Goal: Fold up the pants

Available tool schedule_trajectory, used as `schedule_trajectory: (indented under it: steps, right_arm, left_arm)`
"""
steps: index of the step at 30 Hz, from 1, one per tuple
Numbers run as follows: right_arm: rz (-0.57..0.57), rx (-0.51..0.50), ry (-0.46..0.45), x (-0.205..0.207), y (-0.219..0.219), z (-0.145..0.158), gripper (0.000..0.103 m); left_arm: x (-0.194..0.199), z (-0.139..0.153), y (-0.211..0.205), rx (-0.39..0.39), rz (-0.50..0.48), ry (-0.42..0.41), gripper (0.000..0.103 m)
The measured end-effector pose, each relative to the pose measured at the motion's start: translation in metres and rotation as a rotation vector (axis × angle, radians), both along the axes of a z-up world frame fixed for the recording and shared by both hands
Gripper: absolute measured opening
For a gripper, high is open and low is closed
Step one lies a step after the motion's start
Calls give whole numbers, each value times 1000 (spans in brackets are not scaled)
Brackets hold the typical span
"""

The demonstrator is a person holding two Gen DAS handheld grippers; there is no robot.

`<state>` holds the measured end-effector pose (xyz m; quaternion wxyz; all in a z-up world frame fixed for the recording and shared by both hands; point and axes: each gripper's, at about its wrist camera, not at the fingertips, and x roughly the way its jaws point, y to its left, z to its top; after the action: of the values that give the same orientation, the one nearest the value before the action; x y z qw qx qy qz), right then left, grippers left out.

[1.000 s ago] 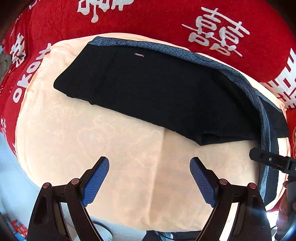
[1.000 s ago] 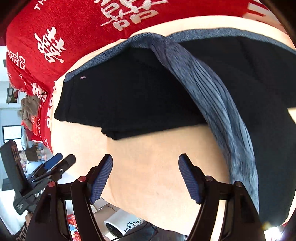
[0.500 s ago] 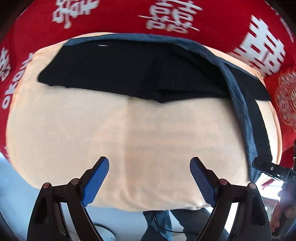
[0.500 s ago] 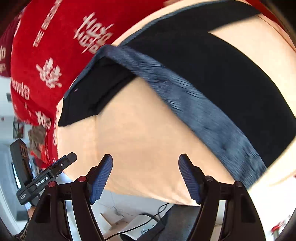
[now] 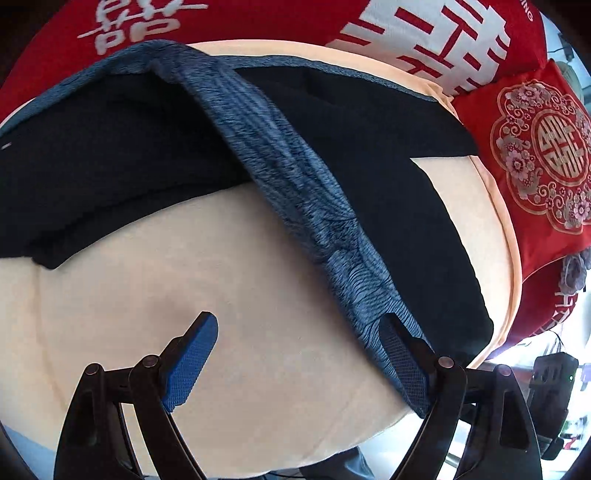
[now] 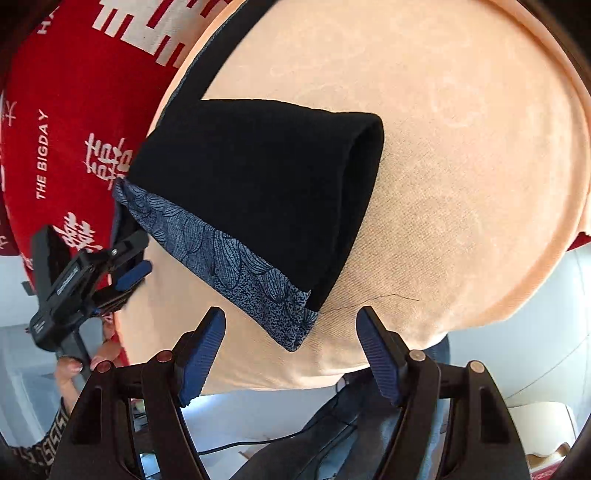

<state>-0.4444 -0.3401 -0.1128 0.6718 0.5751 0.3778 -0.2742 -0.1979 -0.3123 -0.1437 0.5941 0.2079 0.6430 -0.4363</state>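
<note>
Black pants (image 5: 369, 177) with a blue patterned side stripe (image 5: 295, 177) lie flat on a peach cloth (image 5: 240, 295) spread over a red cover (image 5: 258, 22). Judged from its drape and soft rolled edges, the fabric is light, limp and non-fragile; it will sag between two holds and crease wherever it is laid. In the right wrist view the leg end (image 6: 258, 192) lies near the front edge of the cloth, its striped hem corner (image 6: 291, 328) pointing toward the right gripper (image 6: 291, 350), whose jaws stand wide apart and empty just short of it. The left gripper (image 5: 299, 365) is likewise wide open and holds nothing, one pad at the stripe's near end. The long axis follows the stripe, from near right to far left. The hem corners look like the best places to take hold.
</note>
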Motion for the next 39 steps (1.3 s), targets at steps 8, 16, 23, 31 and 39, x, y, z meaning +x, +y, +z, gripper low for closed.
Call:
schedule_trajectory:
  steps: [8,16,23,31,39]
  right_arm:
    - [21,146,-177,11,-7,-33,17]
    - [70,46,-268,34,-53,45,14]
    - [151,-191,-295,90,-185,129,14]
    - [210,-334,-100,169,-302,124,22]
    - [267,-432,66,167,-283,115,72]
  left_arm:
    - [-11,-13,-33,-2,-22,3,90]
    - [-4,14,-55,-64,-21,67,27]
    - [26,61,-123,-186,19,-61,28]
    - [69,77,-152,-157,100,-331,80]
    - [95,-28,-114,157,211,-333,83]
